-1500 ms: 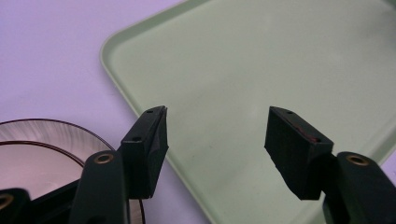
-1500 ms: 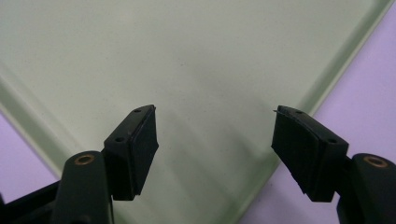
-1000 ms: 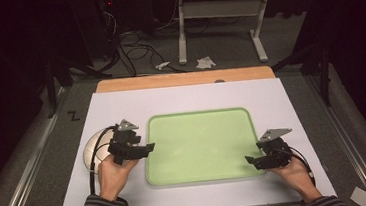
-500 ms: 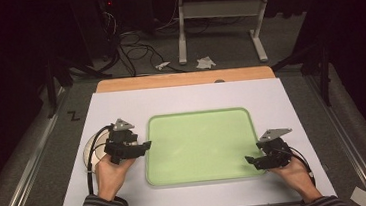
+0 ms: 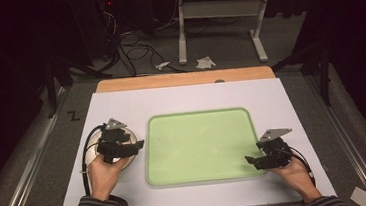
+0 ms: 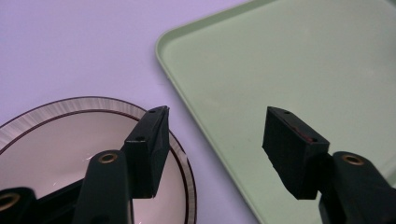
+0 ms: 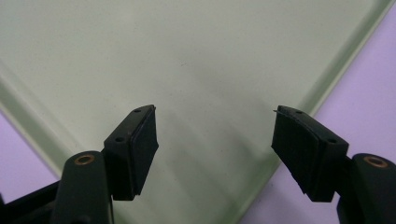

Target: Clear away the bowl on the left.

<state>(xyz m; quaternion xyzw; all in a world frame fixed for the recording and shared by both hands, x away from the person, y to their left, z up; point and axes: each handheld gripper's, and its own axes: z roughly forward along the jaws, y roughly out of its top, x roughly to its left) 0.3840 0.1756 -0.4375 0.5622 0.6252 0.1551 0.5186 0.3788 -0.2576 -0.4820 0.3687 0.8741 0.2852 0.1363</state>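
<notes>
The left gripper (image 5: 135, 146) has been drawn back over the plate (image 6: 70, 140). Both grippers are held released, empty. The plate lies under the left one, beside the tray's (image 5: 202, 174) left edge.

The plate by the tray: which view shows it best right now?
The left gripper view: the plate is close, showing its banded rim beside the green tray. In the high view the left gripper and hand cover most of the plate.
</notes>
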